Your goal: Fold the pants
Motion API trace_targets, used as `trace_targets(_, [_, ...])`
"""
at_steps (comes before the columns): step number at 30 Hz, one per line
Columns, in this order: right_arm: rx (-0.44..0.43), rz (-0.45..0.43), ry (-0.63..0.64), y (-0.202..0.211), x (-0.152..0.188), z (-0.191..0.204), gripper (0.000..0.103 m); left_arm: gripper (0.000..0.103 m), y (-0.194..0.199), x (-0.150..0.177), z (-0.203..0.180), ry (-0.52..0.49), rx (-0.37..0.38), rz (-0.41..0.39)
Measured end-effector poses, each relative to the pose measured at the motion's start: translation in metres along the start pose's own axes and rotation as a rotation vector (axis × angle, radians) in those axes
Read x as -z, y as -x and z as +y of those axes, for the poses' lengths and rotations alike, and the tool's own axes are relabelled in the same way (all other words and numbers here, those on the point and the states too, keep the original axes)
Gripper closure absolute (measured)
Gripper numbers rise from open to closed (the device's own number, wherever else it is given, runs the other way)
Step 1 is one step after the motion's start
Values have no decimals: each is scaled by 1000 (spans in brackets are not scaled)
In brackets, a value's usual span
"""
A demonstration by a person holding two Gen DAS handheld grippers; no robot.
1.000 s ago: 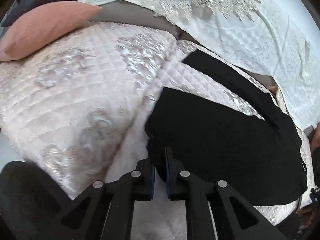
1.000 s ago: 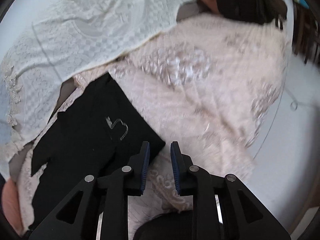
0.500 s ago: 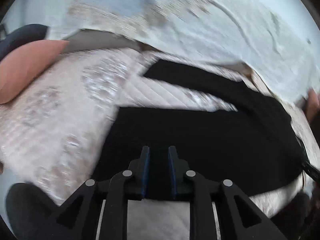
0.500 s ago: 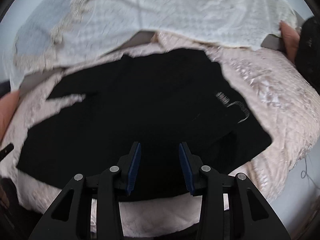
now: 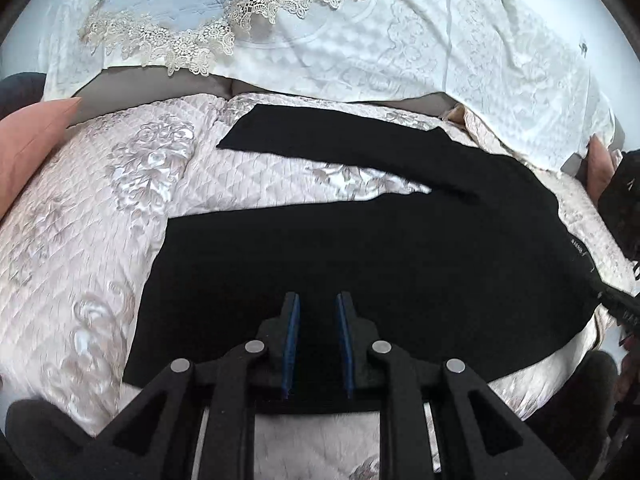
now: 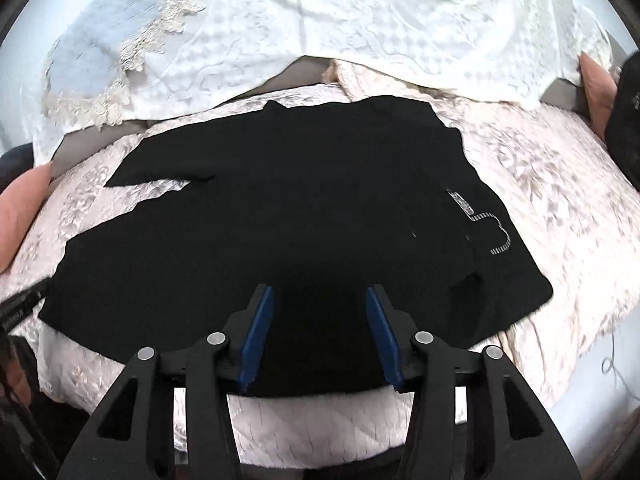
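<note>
Black pants (image 5: pixel 360 248) lie flat on a pale quilted cover (image 5: pixel 100 200), legs spread apart toward the left. In the right wrist view the pants (image 6: pixel 300 208) show a small white stitched mark (image 6: pixel 492 232) near the waist at the right. My left gripper (image 5: pixel 317 320) is over the near leg, its jaws a narrow gap apart with nothing between them. My right gripper (image 6: pixel 320 316) is over the near edge of the pants, open wide and empty.
A white lace-edged cloth (image 5: pixel 360 32) hangs behind the cover. A pink cushion (image 5: pixel 28 148) lies at the left, another (image 6: pixel 598 84) at the far right beside a dark bag (image 6: pixel 628 120). The cover's front edge (image 6: pixel 320 432) drops off below the grippers.
Both grippers have swung from the outer ends of the pants to face their middle. The left let go of the leg hem; the right opened wider.
</note>
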State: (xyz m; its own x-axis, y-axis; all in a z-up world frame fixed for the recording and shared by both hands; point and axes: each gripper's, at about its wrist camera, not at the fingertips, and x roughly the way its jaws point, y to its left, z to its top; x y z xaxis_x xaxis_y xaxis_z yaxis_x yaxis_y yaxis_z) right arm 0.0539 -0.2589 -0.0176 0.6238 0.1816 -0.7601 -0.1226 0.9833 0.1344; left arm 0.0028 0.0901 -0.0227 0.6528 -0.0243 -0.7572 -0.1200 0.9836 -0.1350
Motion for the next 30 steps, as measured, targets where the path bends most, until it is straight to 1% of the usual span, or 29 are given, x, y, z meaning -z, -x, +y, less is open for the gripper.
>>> trace_targets(2, [-7,2,7,-2,-5,3,54,82,-1,-7,3,3,5,-1])
trace_targets(4, [-35,-11,21,-1,-10,8,54,82,-2,-15,6,0,16,-5])
trace_targets(6, [-43,-13,31,-1,-14,10,54,75,-6,-24,10,-8,13,-11])
trace_targets(8, [-43,-11,42,-5,-19,13,54,72,-12,-34,17,-16,0,-23])
trace_targets(11, [-58,-11,54,-11,-28,18,54,67,-26,-55,33,13,6,-31])
trace_targets(12, [-62,-13,60,-12,-31,21,54,67,-32,-63,40,28,5,-36])
trace_targets(14, [-67,-18,74,-16,-37,27,54,67,-48,-80,53,53,0,-43])
trace_targets(15, [-71,-21,80,-17,-40,31,54,67,-57,-89,59,69,-7,-39])
trace_targets(17, [-79,-25,93,-21,-46,37,54,67,-77,-106,70,99,9,-26])
trace_targets(21, [-86,-29,108,-33,-60,47,54,67,-120,-134,85,131,-2,-9])
trace_targets(25, [-83,-35,122,-44,-75,53,54,67,-166,-147,104,193,-62,49])
trace_targets(27, [-82,-39,126,-47,-80,54,54,67,-182,-148,112,234,-55,76])
trace_targets(30, [-77,-46,130,-53,-89,53,54,66,-188,-155,114,252,-61,38])
